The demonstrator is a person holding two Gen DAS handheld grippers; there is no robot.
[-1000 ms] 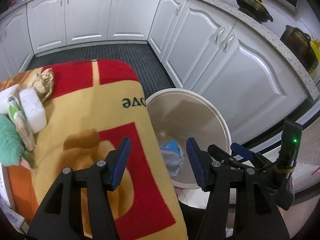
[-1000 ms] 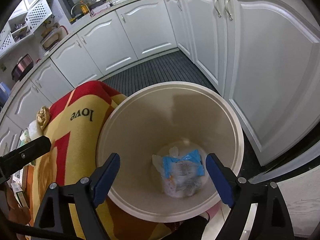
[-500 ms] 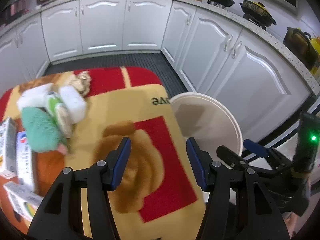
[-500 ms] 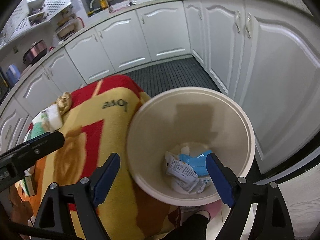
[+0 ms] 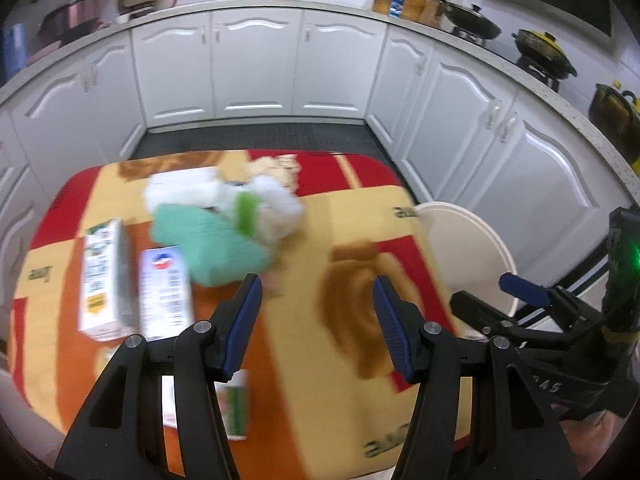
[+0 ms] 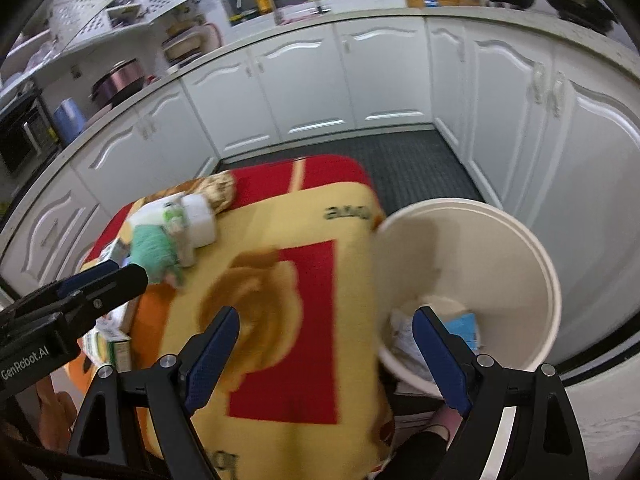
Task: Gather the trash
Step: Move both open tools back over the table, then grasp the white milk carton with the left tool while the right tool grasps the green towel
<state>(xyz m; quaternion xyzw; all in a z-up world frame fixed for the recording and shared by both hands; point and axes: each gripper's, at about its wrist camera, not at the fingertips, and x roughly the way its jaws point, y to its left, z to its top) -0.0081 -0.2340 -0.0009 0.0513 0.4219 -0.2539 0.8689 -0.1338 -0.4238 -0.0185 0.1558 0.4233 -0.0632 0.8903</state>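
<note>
Nearest the cameras, both grippers hang empty over the blanket-covered desk [image 5: 352, 216]. The left gripper [image 5: 316, 324] has its fingers partly apart with nothing between them; the right gripper [image 6: 326, 356] has its fingers spread wide, also holding nothing.

Taking the cream trash bin [image 6: 532, 248] at the desk's right edge as the landmark, the right gripper is just beside it, one finger overlapping its rim in the right wrist view. A few wrappers [image 6: 464, 328] already lie at the bin's bottom.

The trash yet to be collected lies well to the left of the bin. Closest on that side are two cartons [image 5: 166, 292], long axes running away from the left wrist camera. Farther out is a pile: a green cloth-like wad [image 5: 204, 248], white packets [image 5: 276, 204], and a crumpled brown paper [image 5: 276, 166] at the far edge.

Judging by this layout, the left gripper is the nearer one to the pile, which lies ahead and slightly left of its fingers; the right is better placed for the bin.
</note>
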